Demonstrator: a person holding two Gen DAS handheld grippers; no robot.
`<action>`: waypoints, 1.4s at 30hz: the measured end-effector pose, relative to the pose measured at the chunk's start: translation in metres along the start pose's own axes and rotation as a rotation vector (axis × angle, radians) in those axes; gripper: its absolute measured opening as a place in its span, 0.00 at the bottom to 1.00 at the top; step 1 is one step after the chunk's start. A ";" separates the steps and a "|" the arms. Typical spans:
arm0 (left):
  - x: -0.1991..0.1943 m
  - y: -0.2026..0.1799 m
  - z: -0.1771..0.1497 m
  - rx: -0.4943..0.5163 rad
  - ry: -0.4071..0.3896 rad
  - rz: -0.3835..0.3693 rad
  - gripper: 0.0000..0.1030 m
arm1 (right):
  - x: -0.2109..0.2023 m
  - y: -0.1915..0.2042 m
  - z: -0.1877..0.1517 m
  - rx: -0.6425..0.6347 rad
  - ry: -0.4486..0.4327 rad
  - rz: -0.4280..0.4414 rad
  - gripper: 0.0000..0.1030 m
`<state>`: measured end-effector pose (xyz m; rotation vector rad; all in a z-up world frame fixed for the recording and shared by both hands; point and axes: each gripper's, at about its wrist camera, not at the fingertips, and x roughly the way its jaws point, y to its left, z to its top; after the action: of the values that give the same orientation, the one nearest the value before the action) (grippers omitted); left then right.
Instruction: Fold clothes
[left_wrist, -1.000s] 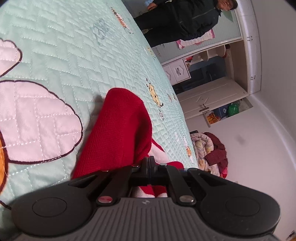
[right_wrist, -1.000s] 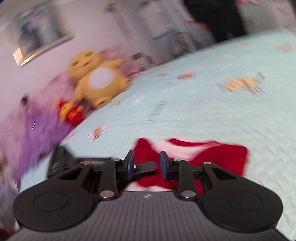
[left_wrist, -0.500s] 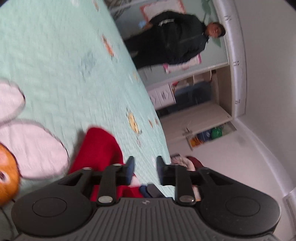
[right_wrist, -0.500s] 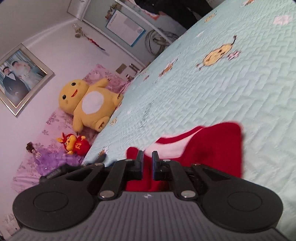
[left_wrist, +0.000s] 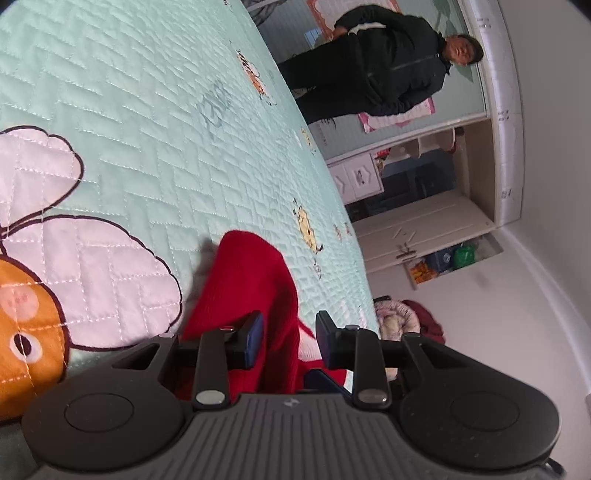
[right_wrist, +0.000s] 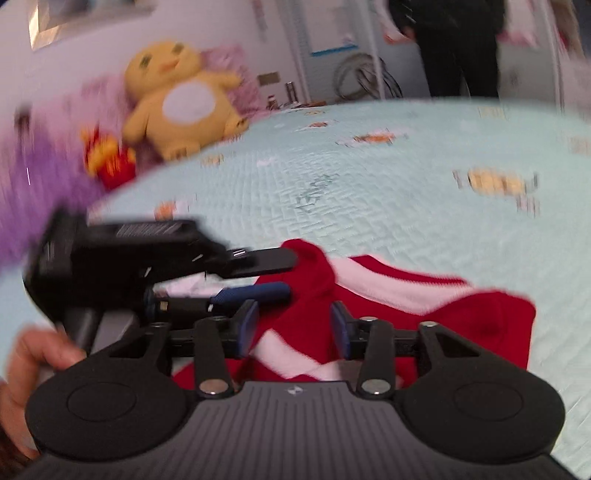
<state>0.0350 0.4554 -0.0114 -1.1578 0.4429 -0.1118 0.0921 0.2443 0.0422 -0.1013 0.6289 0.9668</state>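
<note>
The red-and-white sweater (right_wrist: 424, 310) is lying partly folded on the bed (right_wrist: 388, 206), ahead of both grippers. Left gripper (left_wrist: 289, 334) and right gripper (right_wrist: 293, 326) fingers are standing wide, gripping nothing. Further folds are likely remaining.

A fine ribbed knit was seen on the red garment (left_wrist: 255, 288); the mint bedspread (left_wrist: 147, 110) was quilted, stitched cloth; matt black plastic was seen on the left gripper (left_wrist: 288, 338).

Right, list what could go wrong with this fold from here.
1. Both grippers, left and right, have their jaws open around bunched folds of the red and white garment; closing now may pinch several layers and spoil the fold.
2. The two grippers sit close together over the same end; they could collide.
3. The right wrist view is blurred, so aim may be off.
</note>
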 end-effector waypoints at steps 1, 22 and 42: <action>0.001 0.000 -0.001 0.002 0.003 0.001 0.30 | 0.004 0.009 -0.002 -0.033 0.010 -0.035 0.48; 0.006 -0.001 0.007 0.045 0.026 0.034 0.30 | 0.007 0.063 -0.021 -0.539 0.073 -0.423 0.39; 0.015 -0.017 -0.004 0.279 0.055 0.182 0.09 | -0.001 0.060 -0.019 -0.680 -0.017 -0.620 0.00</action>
<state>0.0495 0.4400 -0.0018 -0.8381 0.5602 -0.0456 0.0356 0.2717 0.0382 -0.8412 0.1988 0.5360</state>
